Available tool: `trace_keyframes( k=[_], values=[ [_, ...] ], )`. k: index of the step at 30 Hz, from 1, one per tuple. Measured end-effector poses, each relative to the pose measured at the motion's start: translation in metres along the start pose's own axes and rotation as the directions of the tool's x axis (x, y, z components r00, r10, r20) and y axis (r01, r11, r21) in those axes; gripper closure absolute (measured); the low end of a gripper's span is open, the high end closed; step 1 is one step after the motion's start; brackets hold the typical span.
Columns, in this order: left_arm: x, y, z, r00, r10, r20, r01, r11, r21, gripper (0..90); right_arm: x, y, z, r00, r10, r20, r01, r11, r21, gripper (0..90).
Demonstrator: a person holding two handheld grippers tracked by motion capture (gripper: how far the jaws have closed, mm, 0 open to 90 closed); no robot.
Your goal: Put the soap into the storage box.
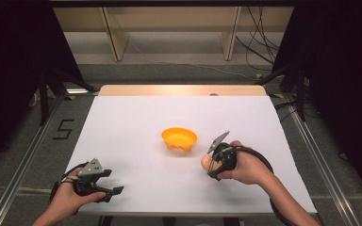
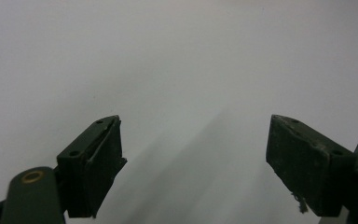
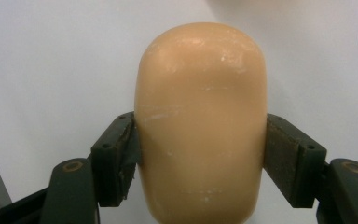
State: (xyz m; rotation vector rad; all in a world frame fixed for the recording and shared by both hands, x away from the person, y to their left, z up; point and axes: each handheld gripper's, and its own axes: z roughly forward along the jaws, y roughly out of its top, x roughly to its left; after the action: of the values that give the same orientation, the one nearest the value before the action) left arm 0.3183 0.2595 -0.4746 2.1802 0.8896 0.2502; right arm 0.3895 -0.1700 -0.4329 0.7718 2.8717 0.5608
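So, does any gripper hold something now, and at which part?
The right gripper holds the tan rounded object by its two sides; the left gripper holds nothing.

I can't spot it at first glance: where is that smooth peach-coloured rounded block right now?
The peach-coloured rounded block sits clamped between the right gripper jaws, on the white table's right side, just right of the orange bowl.

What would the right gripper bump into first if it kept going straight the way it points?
Probably nothing: the right gripper, clamped on a smooth peach-coloured oval block, points left across the white table, passing in front of the orange plastic bowl. Depth is uncertain.
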Motion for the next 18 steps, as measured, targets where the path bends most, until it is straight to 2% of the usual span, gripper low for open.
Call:
trace_keyframes(
  k=[4,6,7,12,18],
  values=[
    [0.0002,0.0,-0.0003,1.0,0.0,-0.001,0.0,1.0,-0.001,18.1,-0.0006,0.0004,-0.0005,0.9994,0.032,0.011,-0.032,0.999,-0.031,33.3],
    [-0.0012,-0.0005,0.0007,0.9996,-0.028,0.004,0.028,0.9996,-0.008,18.1,-0.0005,0.0001,-0.0007,0.9983,0.058,0.011,-0.058,0.998,-0.039,33.3],
    [-0.0012,-0.0005,0.0007,0.9996,-0.029,0.004,0.029,0.9996,-0.008,18.1,0.0004,0.0001,-0.0003,0.997,0.077,0.009,-0.076,0.996,-0.045,33.3],
    [-0.0013,-0.0005,0.0007,0.9996,-0.03,0.003,0.03,0.9995,-0.011,18.1,-0.0026,-0.0004,-0.0008,0.9935,0.11,0.027,-0.108,0.992,-0.068,33.3],
    [-0.0009,-0.0003,0.0004,0.9996,-0.028,0.002,0.028,0.9995,-0.014,18.1,-0.0052,-0.0002,-0.0025,0.9895,0.142,0.025,-0.139,0.985,-0.103,33.3]
  ],
)
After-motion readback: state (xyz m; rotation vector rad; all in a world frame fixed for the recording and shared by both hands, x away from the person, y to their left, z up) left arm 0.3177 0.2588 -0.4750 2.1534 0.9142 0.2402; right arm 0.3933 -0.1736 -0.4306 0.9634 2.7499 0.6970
